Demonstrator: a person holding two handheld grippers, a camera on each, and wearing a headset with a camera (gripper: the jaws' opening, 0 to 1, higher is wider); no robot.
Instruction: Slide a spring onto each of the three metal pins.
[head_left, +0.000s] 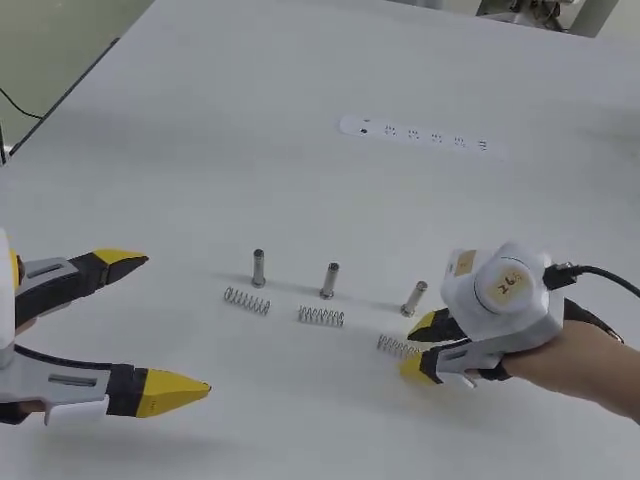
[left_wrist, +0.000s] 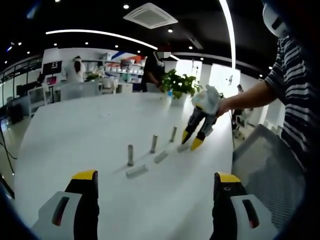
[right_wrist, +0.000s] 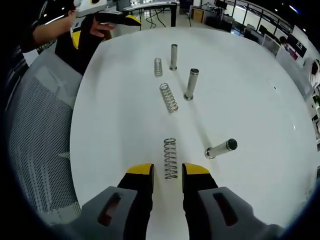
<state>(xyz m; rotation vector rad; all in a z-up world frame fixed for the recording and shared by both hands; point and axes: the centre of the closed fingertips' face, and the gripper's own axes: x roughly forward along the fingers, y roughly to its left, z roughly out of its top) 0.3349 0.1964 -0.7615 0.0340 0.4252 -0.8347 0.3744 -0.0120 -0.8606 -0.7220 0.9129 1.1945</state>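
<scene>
While left claw (head_left: 175, 324) is hovering wide open on left-edge side of worktop (head_left: 200, 150), right claw (head_left: 412, 348) is sitting low, jaws slightly apart, straddling end of right spring (head_left: 395, 346). Left pin (head_left: 258, 267), middle pin (head_left: 329, 280), right pin (head_left: 414, 298) are standing in row; left spring (head_left: 247, 300), middle spring (head_left: 320, 316) are lying flat just beside them.

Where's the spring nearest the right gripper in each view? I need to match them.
Head view: the spring lies lower right, at the right gripper's tips.
Left gripper view: right of centre, under the right gripper's yellow tips.
Right gripper view: bottom centre, its near end between the tips.
Shared landmark: the tilted pin beside it.
</scene>
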